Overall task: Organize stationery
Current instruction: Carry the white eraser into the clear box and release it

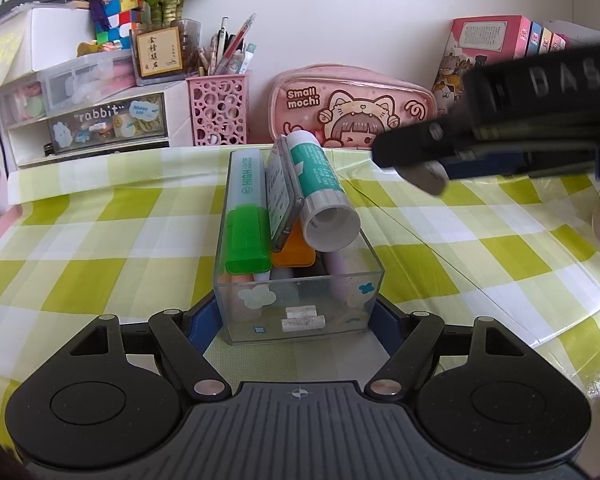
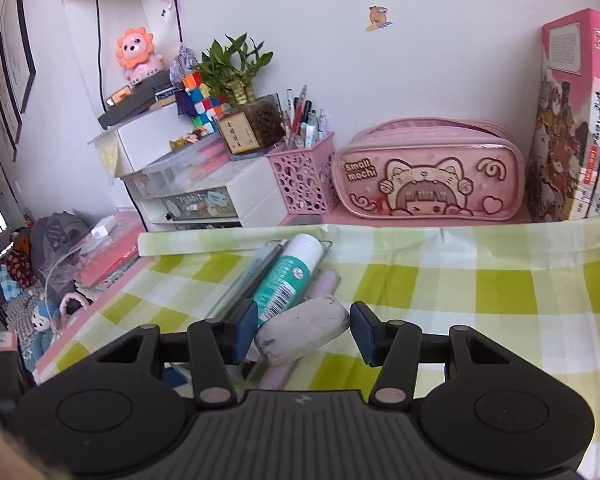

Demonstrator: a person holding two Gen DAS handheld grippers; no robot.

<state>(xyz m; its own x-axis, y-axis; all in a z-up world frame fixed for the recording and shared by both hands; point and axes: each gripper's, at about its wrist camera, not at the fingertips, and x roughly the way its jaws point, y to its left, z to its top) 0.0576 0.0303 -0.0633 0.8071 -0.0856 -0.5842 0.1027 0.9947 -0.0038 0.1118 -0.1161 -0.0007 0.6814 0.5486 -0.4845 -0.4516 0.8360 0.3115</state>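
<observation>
Along the far edge of the worktop, against the wall, stand a pink perforated pen cup, a pink pencil case printed "Small mochi", a row of books at the right and a small drawer unit at the left. Nothing lies on the green checked cloth between these and the clear box, which sits in the middle of the worktop.

The box's long axis runs from near to far. It is piled above its rim: a green highlighter lies along its left side, cap toward the near end, a flat grey case stands on edge beside it, and a teal-and-white glue stick slopes on top at the right, its open round end toward the near side and tilted up.

The left hand-held gripper is low and level at the near end of the box, its blue pads set on either side of the box's short wall; whether they press it I cannot tell.

The right hand-held gripper reaches in from the right, above the box's far right. A worn white eraser lies crosswise between its fingers, left end against the left pad and a small gap visible at the right pad, right above the glue stick.
</observation>
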